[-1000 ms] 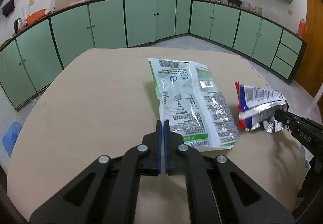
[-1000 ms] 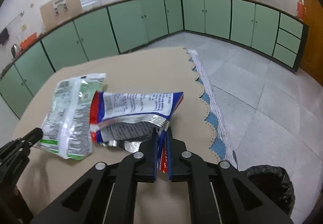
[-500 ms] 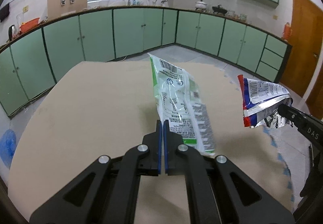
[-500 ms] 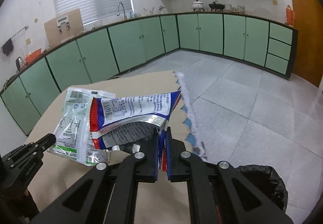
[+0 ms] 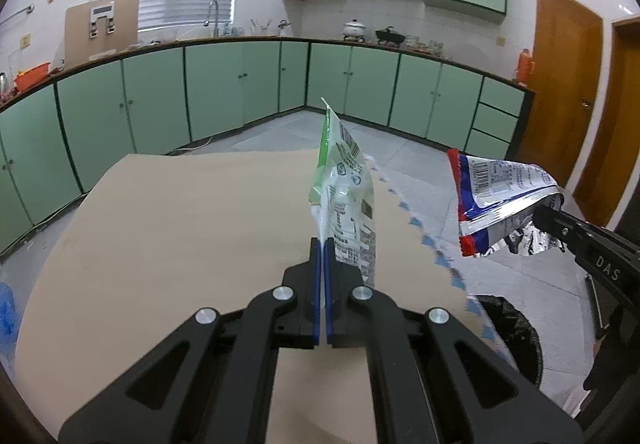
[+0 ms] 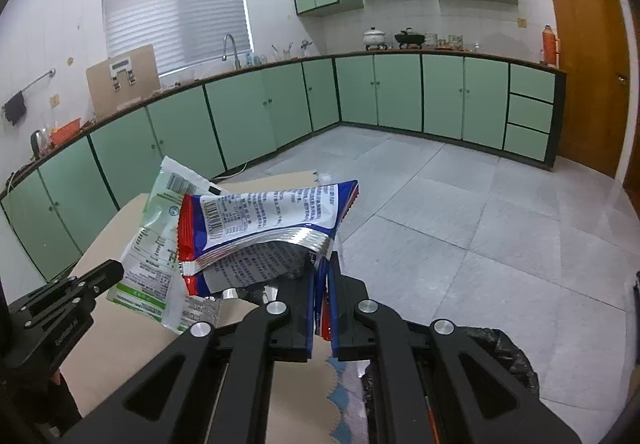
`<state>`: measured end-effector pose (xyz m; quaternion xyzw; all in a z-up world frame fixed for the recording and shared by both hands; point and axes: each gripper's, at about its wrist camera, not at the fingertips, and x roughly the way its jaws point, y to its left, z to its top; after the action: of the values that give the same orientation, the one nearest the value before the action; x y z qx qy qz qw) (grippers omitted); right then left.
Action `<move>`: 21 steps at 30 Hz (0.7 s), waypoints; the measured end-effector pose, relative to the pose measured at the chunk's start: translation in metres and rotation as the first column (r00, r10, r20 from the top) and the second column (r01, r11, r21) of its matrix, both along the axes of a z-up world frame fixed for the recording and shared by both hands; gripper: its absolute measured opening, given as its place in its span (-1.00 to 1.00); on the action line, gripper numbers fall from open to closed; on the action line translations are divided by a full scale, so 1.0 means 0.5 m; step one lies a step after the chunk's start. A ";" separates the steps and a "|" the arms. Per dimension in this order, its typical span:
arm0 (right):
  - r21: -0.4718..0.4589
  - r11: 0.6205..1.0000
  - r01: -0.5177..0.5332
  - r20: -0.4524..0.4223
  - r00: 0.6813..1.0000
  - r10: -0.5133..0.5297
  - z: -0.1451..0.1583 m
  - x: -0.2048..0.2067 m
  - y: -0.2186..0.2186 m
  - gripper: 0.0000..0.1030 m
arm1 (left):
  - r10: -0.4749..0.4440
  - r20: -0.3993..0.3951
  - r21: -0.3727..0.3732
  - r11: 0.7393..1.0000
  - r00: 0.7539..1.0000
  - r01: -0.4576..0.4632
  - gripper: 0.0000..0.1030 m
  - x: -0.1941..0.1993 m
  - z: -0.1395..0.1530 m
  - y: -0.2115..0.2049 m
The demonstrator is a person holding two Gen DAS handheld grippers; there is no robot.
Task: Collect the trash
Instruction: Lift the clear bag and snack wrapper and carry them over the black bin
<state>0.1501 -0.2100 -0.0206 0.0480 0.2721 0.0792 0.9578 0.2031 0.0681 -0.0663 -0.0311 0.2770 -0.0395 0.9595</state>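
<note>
The green-and-white wrapper (image 5: 345, 199) hangs pinched in the left gripper (image 5: 322, 244)'s closed jaws above the tabletop (image 5: 180, 228)'s right edge, beside the red-and-blue wrapper (image 6: 264, 228) clamped in the right gripper (image 6: 320, 264), over a black-lined bin (image 5: 516, 336).

Each wrist view looks forward and downward over the table (image 5: 168, 228), sharing the green cabinets (image 6: 248, 115).

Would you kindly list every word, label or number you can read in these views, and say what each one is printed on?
"DAS": on the arm of the right hand-held gripper, seen from the left wrist view.
Green and white wrapper: barcode and dense print, too small to read.
Red, white and blue wrapper: barcode and text, too small to read.
Lettering on the left hand-held gripper: too blurred to read.
</note>
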 end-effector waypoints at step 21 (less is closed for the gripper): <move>-0.007 0.978 0.210 0.027 0.977 -0.210 0.015 -0.125 -0.175 -0.88 | -0.224 0.039 -0.008 0.974 0.974 0.225 -1.00 -0.036 0.005 -0.227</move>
<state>0.0877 -0.2974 -0.0133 0.0708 0.2532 -0.0229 0.9645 0.1852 -0.0456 -0.0637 -0.0049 0.2602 -0.1500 0.9538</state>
